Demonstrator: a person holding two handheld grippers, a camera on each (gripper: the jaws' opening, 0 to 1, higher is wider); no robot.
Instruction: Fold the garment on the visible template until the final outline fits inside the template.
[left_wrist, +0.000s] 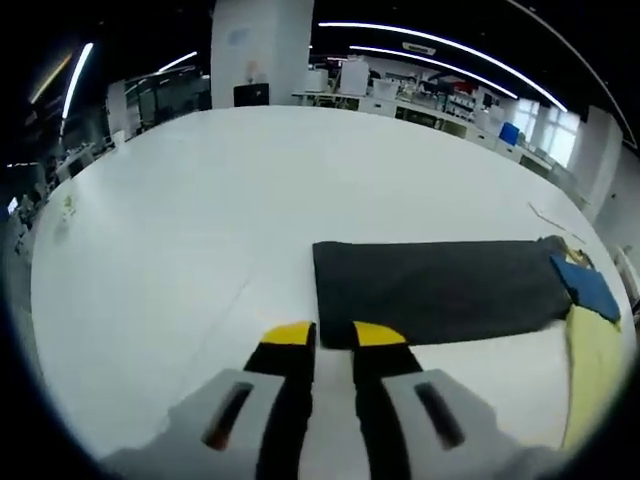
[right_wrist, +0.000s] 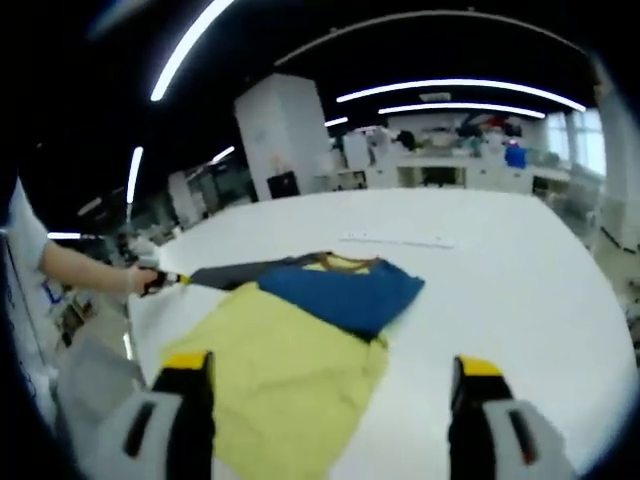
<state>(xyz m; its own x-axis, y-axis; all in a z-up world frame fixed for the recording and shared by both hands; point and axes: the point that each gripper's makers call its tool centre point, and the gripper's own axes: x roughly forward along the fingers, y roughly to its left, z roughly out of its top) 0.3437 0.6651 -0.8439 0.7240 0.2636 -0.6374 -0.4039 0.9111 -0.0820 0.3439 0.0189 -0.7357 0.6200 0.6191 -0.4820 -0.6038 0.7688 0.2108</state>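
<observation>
Garment (right_wrist: 300, 350) — yellow, blue, dark panels, flat on bench (left_wrist: 200, 220). Left tool (left_wrist: 333, 334) nearly closed, empty, at dark edge; right tool (right_wrist: 330, 375) wide open, empty. Fold pending — next: grip.

Your right gripper (right_wrist: 333, 375) hangs above the white table (right_wrist: 520, 290) with its yellow-tipped jaws spread wide apart, nothing between them. Just ahead, toward twelve o'clock, the garment (right_wrist: 300, 330) lies flat: a yellow part nearest you, a blue part (right_wrist: 345, 290) beyond it, and a dark grey sleeve (right_wrist: 245, 272) running off toward ten o'clock. At nine o'clock your left gripper (right_wrist: 165, 279) meets the end of that sleeve, with your bare forearm (right_wrist: 85, 268) behind it; whether it grips the cloth is too small to tell. Ceiling light strips (right_wrist: 460, 85) curve overhead at twelve.
</observation>
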